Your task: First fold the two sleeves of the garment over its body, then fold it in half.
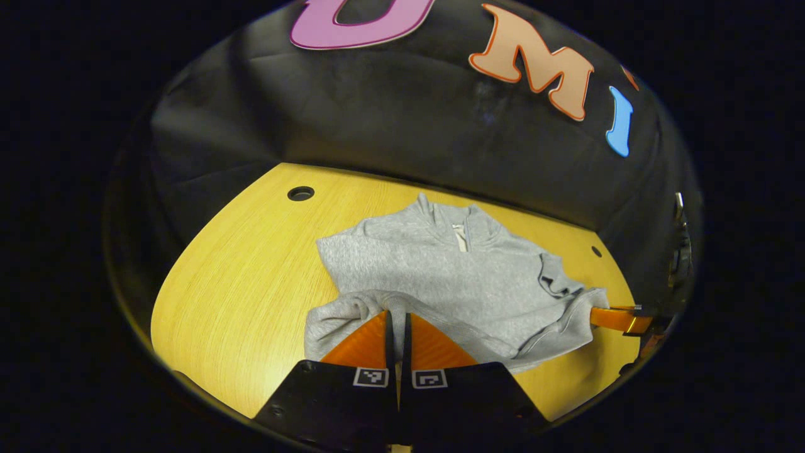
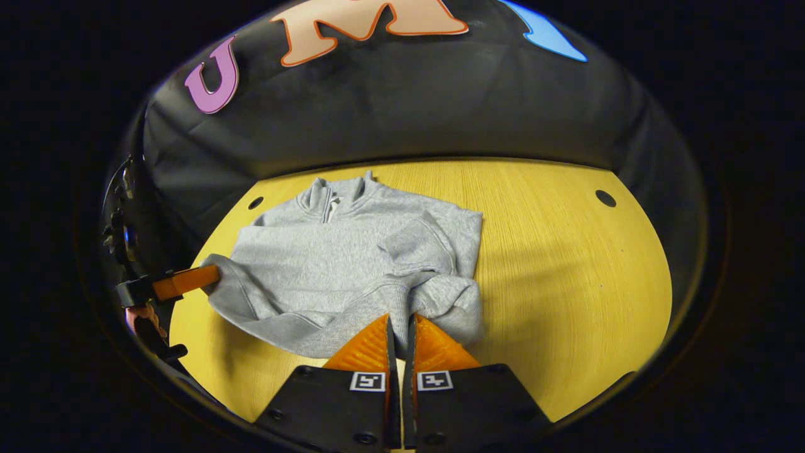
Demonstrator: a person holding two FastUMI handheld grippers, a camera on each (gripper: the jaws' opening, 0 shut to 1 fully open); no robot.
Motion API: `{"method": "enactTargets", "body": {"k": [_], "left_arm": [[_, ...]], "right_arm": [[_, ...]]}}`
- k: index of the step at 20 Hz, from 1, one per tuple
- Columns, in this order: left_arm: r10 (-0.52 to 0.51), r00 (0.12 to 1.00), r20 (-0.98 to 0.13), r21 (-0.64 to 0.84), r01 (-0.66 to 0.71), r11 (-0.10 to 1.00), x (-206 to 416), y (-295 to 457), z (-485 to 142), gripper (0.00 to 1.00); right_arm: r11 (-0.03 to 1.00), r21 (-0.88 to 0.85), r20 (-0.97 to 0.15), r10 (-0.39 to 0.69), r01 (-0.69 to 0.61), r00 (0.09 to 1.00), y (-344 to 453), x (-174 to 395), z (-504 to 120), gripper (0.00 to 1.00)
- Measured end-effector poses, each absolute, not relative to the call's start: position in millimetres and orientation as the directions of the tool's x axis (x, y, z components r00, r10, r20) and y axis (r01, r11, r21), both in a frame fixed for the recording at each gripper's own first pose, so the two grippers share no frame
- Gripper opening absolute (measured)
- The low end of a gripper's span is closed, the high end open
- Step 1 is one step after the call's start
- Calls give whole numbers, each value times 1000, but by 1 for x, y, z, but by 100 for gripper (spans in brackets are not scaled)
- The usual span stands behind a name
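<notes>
1. Left gripper view: a yellow wood-grain desk (image 1: 239, 277) sits in front of a black cloth wall (image 1: 390, 119). A round dark hole (image 1: 300, 193) is set in the desk near its far left corner, and a smaller hole (image 1: 596, 251) lies at the far right.
2. A grey sweatshirt (image 1: 440, 270) lies on the desk, collar and short zip toward the wall, body spread flat. Its sleeves are already folded in over the body, and its near hem is bunched and raised.
3. The left tongs (image 1: 397, 318) reach forward from the bottom of the view. Their two fingers are together, clamped on the near left edge of the sweatshirt, with a roll of cloth curling over the tips.
4. At the right edge of this view, the right tongs (image 1: 619, 318) come in sideways, tips touching the sweatshirt's near right corner.
5. Right gripper view: the same desk (image 2: 566, 264) and sweatshirt (image 2: 352, 258), with open wood to the right of the garment. A folded sleeve lies across the chest.
6. The right tongs (image 2: 400, 321) point forward along the desk, fingers together and pinching the bunched near right hem.
7. At the left edge, the left tongs (image 2: 188, 280) hold the far corner of the hem. A hand (image 2: 143, 318) shows below them, partly hidden.
</notes>
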State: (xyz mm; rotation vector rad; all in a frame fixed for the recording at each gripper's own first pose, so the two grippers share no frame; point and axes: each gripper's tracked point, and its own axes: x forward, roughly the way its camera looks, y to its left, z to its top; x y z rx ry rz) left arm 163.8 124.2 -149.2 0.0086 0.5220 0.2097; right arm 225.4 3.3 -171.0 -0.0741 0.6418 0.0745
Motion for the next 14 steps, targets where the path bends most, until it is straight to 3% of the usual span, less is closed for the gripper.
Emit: {"method": "enactTargets", "body": {"k": [3, 4, 7, 8, 9, 10, 11, 12, 13, 14], "left_arm": [[217, 827, -519, 109, -187, 976, 175, 127, -156, 0], [221, 824, -521, 126, -182, 975, 177, 129, -155, 0], [208, 839, -503, 117, -173, 978, 188, 129, -145, 6], [195, 845, -498, 96, -169, 981, 192, 129, -142, 7], [180, 852, -492, 70, -167, 983, 196, 127, -139, 19], [180, 856, -484, 53, -176, 983, 201, 129, -137, 31], [198, 859, -472, 57, -194, 979, 205, 135, -133, 59], [225, 861, -456, 78, -213, 974, 209, 142, -128, 67], [251, 867, -430, 106, -228, 968, 215, 149, -122, 81], [273, 869, -413, 130, -241, 962, 216, 152, -118, 84]], "right_arm": [[996, 5, -614, 77, -94, 785, 9, 233, -170, 7], [995, 20, -613, 88, -96, 785, 8, 232, -166, 16], [993, 76, -598, 113, -85, 793, 6, 239, -151, 22], [993, 88, -586, 117, -81, 802, 7, 246, -145, 31], [993, 95, -571, 116, -75, 813, 6, 253, -142, 31], [992, 104, -560, 119, -73, 820, 7, 257, -137, 52], [992, 108, -546, 118, -70, 830, 8, 263, -135, 63], [992, 107, -534, 118, -71, 837, 8, 267, -131, 72], [992, 106, -520, 119, -74, 846, 9, 272, -129, 75], [992, 101, -504, 112, -71, 857, 8, 277, -127, 88]]}}
